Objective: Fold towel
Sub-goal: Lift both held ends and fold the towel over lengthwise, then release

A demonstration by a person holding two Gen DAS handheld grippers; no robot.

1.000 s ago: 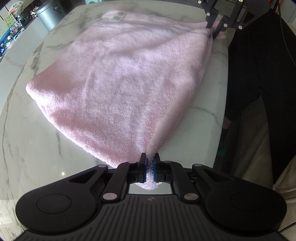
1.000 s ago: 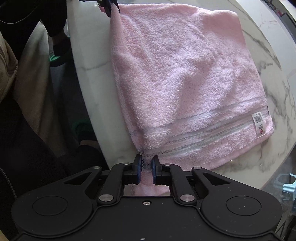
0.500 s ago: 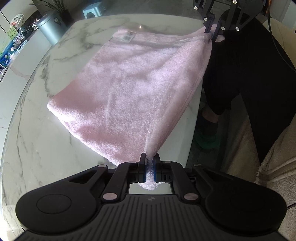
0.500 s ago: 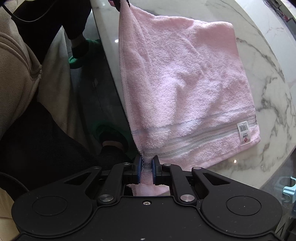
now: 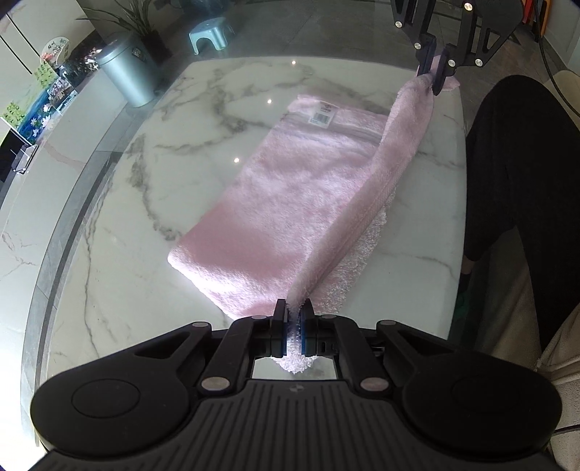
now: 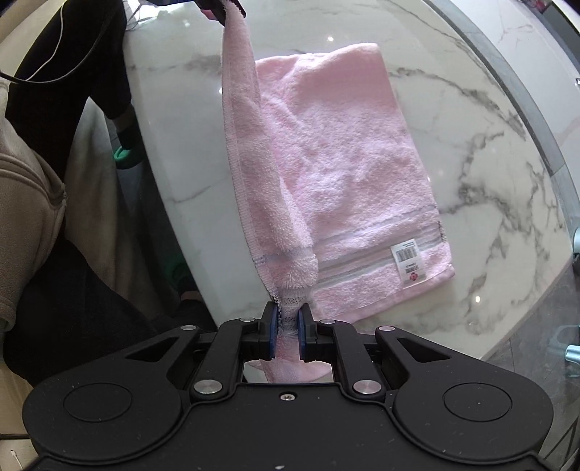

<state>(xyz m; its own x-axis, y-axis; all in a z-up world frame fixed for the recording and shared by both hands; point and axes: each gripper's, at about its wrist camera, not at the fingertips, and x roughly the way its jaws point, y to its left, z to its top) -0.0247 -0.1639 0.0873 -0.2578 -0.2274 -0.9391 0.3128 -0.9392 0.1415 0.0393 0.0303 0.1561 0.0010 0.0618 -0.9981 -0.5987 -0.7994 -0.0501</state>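
Left gripper [image 5: 293, 322]: at 6 o'clock in the left wrist view, jaws pinched narrow on a corner of the towel, with a tuft of pile poking out behind the blue pads.
Right gripper [image 6: 289, 324]: at 6 o'clock in the right wrist view, jaws clamped narrow on the towel's woven border corner; in the left wrist view it shows at 1 o'clock [image 5: 433, 78], gripping the far corner of the same edge.
Towel [image 5: 282, 213]: pink terry cloth, its near long edge lifted and stretched taut between the two grippers, the rest lying flat on the table toward 12 o'clock.
Raised edge [image 6: 250, 152]: runs from 6 o'clock up to 11 o'clock in the right wrist view, held off the tabletop, folded on itself in a narrow band.
Label [image 6: 407, 262]: white barcode tag on the striped border, at 3 o'clock of the right gripper, lying flat.
Table [image 5: 108, 224]: white marble with grey veins and a rounded rim, under the towel.
Person: dark trouser leg [image 5: 525, 188] at 3 o'clock beside the table edge; beige clothing [image 6: 29, 195] at 9 o'clock.
Bin [image 5: 125, 74]: grey cylinder on the floor at 10 o'clock, beyond the table.
Stool [image 5: 210, 34]: small pale step stool at 11 o'clock, farthest off.
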